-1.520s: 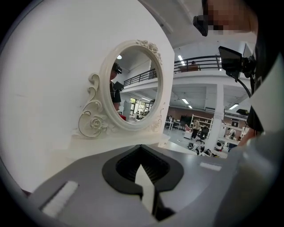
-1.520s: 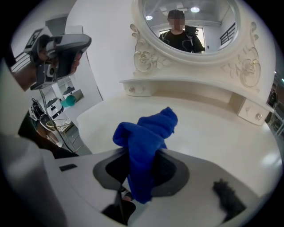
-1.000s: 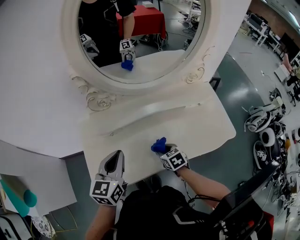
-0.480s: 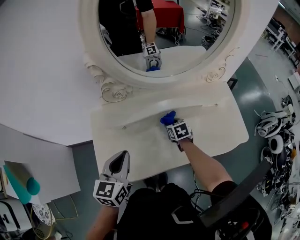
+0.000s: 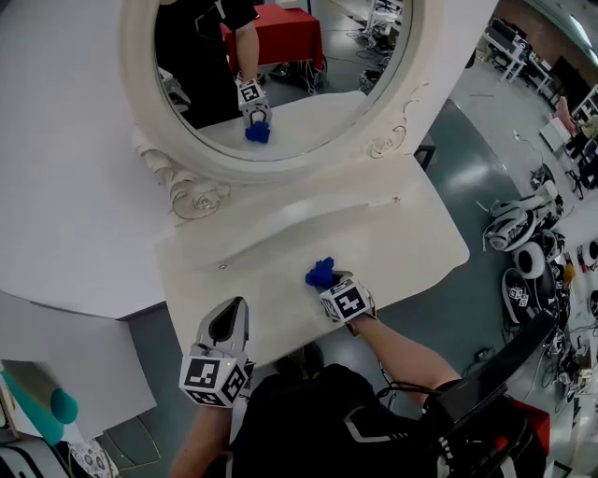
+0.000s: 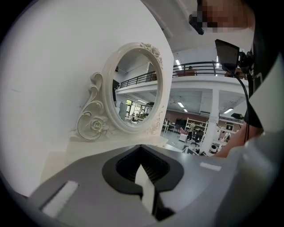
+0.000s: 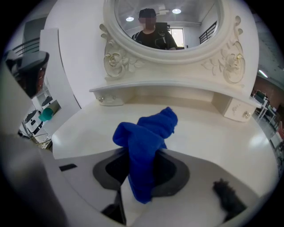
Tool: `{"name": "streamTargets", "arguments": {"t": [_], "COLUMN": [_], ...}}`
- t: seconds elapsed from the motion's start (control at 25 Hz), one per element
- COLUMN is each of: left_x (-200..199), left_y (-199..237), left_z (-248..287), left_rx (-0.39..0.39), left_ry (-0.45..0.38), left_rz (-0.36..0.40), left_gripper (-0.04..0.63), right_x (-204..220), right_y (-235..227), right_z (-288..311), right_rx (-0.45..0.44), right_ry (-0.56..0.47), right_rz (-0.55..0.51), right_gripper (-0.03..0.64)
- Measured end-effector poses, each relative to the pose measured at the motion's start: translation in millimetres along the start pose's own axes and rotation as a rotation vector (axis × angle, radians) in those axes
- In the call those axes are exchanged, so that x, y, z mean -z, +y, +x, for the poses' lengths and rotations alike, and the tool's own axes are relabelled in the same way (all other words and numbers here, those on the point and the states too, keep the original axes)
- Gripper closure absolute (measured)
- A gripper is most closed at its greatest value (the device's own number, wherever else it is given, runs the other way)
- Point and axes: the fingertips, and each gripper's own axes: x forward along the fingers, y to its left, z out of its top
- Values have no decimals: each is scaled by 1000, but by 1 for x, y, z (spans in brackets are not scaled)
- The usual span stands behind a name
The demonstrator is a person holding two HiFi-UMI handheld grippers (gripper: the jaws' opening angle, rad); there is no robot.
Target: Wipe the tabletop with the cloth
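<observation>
1. Head view: bright, even overhead light; the pale tabletop [image 5: 392, 247] shows only faint shadows; straight edges bow outward.
2. Gripper views: circular fisheye frames, black corners, soft foreground.
3. Lamp reflections [image 7: 176, 11] glint in the mirror [image 7: 195, 26].

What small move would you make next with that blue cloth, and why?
Probably sweep the right tongs sideways along the tabletop, keeping the cloth pressed down. The tongs are shut on the blue cloth near the front edge, and much bare tabletop lies to either side.
</observation>
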Motion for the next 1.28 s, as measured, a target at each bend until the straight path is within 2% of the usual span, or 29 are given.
{"name": "streamTargets", "arguments": {"t": [0.2,0.52,0.72,0.84,1.04,1.28], "left_x": [-3,-1,-2,2,-5,-8], "left_y": [-14,-19,-20,-26,-32,-27], "left_z": [15,30,38,50,47,44], "left_rx": [69,137,170,175,124,-21], "left_ry": [-4,-7,-16,-19,-50,-36], "left_rz": [5,-22,-27,-37,22,7], "left_gripper": [588,588,588,588,588,588], "right_x": [37,75,69,44,-8,-49], "right_y": [17,36,37,15,-25,-80], "right_z": [-30,-54,-54,-52,-33,3], "right_rx": [15,16,-27,-21,-11,30], "right_ry": [9,48,57,4,-71,-63], "right_rz": [47,76,96,97,67,22], "right_gripper": [488,488,488,488,488,488]}}
